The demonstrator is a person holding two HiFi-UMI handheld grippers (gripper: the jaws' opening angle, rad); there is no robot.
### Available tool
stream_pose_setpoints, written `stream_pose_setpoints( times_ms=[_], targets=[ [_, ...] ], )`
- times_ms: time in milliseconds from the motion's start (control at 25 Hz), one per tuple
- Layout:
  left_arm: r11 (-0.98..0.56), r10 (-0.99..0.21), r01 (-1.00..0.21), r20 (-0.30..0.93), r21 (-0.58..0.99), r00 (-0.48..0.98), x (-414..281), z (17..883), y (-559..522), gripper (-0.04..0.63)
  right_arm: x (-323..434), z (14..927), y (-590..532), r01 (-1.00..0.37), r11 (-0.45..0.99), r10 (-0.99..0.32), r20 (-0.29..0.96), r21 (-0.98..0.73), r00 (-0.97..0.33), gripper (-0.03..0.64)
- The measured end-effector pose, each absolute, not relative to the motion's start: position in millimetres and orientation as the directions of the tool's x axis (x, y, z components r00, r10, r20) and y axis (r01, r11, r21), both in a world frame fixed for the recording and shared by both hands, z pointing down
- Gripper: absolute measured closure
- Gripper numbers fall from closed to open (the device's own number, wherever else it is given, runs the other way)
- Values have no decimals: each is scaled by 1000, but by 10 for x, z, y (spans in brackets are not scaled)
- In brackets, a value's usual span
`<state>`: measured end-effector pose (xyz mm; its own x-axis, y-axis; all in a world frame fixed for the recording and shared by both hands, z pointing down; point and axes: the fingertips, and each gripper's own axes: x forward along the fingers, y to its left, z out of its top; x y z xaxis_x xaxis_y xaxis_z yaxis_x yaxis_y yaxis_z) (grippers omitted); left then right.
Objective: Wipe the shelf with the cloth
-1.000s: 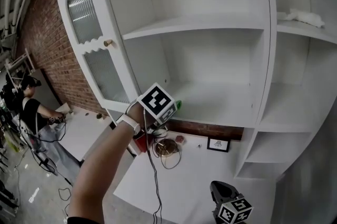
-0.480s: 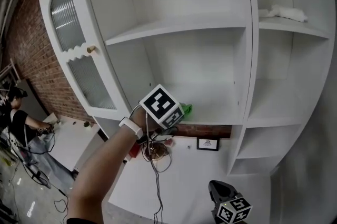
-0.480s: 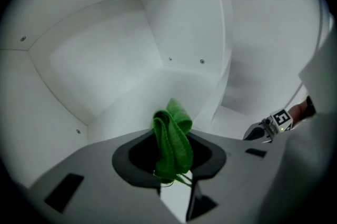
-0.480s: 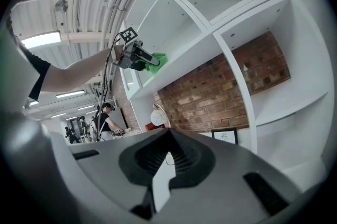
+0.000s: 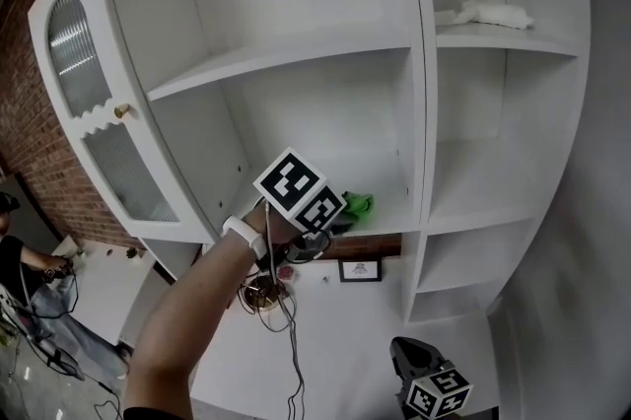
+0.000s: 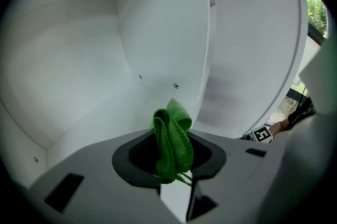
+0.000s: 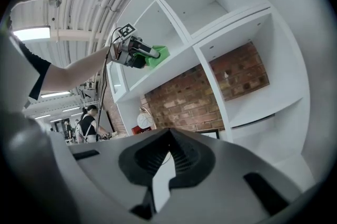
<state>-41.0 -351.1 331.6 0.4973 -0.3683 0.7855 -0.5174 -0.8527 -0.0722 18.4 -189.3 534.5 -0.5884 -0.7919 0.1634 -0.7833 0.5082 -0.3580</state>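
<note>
My left gripper (image 5: 342, 211) is shut on a bunched green cloth (image 5: 357, 205) and reaches into the white cabinet, with the cloth on the lower shelf board (image 5: 386, 214) near the upright divider (image 5: 418, 112). In the left gripper view the green cloth (image 6: 172, 143) stands folded between the jaws of my left gripper (image 6: 174, 168), facing the shelf's back corner. From below, the right gripper view shows the green cloth (image 7: 157, 54) at the shelf's front edge. My right gripper (image 5: 419, 371) hangs low at the bottom right; in its own view my right gripper (image 7: 164, 165) holds nothing, jaws together.
The cabinet door (image 5: 94, 122) with ribbed glass stands open at the left. A white cloth (image 5: 488, 12) lies on the upper right shelf. Below the cabinet are a small framed picture (image 5: 360, 270), cables (image 5: 266, 295) and a brick wall. A person (image 7: 87, 125) works far off.
My left gripper has carried the green cloth rightward along the shelf, closer to the divider. The head view has swung, shifting the cabinet left. The right gripper stays low.
</note>
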Motion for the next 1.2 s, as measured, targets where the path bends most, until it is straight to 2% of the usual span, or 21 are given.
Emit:
stream_pose_setpoints(
  times_ms=[880, 1200],
  targets=[
    [-941, -239, -338, 773, -35, 588, 321, 3314, -3337, 482, 559, 5370, -1787, -861, 367, -883, 160, -353, -442, 617],
    [-946, -220, -323, 759, -14, 613, 367, 3305, -3290, 482, 566, 5269, -1727, -869, 338, -895, 162, -362, -416, 615]
  ],
)
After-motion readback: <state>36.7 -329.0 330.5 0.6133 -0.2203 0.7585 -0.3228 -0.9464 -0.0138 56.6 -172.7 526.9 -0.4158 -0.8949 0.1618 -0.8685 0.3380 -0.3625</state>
